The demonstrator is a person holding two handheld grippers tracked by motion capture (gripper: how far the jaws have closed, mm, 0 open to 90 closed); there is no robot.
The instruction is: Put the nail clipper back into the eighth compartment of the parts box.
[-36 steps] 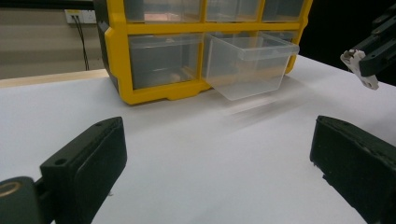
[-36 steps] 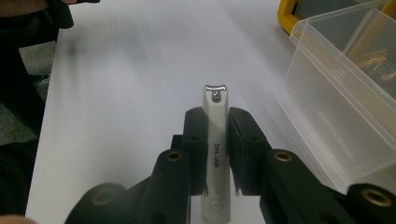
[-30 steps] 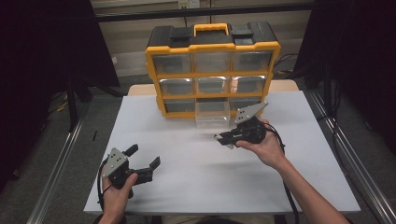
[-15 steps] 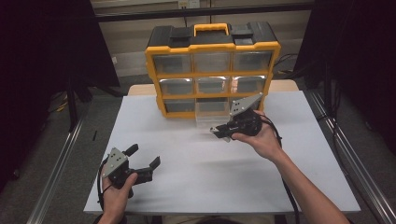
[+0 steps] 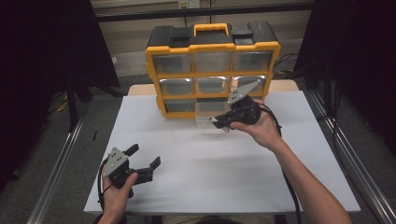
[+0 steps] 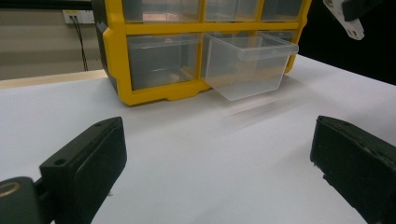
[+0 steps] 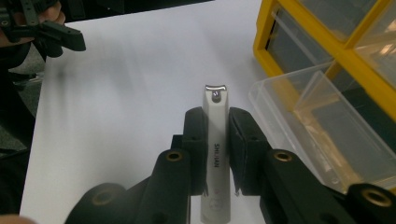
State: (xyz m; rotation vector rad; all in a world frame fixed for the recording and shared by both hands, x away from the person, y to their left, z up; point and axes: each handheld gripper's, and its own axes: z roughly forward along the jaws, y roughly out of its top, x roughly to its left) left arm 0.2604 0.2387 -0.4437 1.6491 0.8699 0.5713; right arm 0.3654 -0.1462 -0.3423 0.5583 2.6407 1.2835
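Right gripper view has the right claw [image 7: 217,140] pinching a white nail clipper [image 7: 215,154] beside the pulled-out clear drawer [image 7: 327,135] of the yellow organizer [image 5: 212,70]. Pickup looks done; dropping it in remains. Left claw [image 5: 142,158] rests spread on the tabletop [image 5: 210,163].

One word can be read: "SHUAN", printed in small grey letters lengthwise along the white nail clipper [image 7: 215,158]. A round mark near its lower end is too faint to make out.
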